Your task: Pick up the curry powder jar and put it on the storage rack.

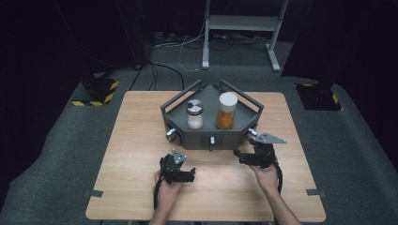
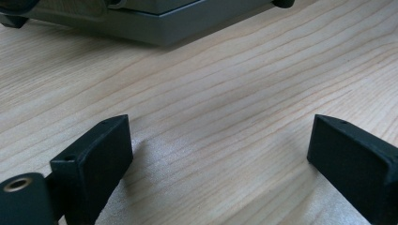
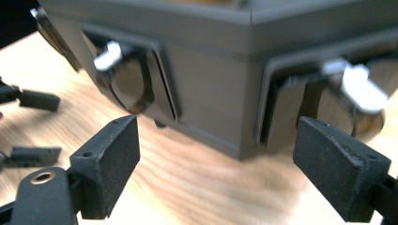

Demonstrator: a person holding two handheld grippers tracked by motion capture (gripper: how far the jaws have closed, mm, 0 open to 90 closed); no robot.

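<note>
Two grippers, both with jaws apart and empty; my right gripper (image 1: 240, 154) sits nearest the grey rack's (image 1: 187, 137) front-right knob (image 3: 356, 89), straight ahead.

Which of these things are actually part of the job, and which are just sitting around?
In the job:
grey rack with knobs
right tool, open, at the rack's front
left tool, open, over bare wood

Just sitting there:
white jar
orange jar
metal stand
floor cables
</note>
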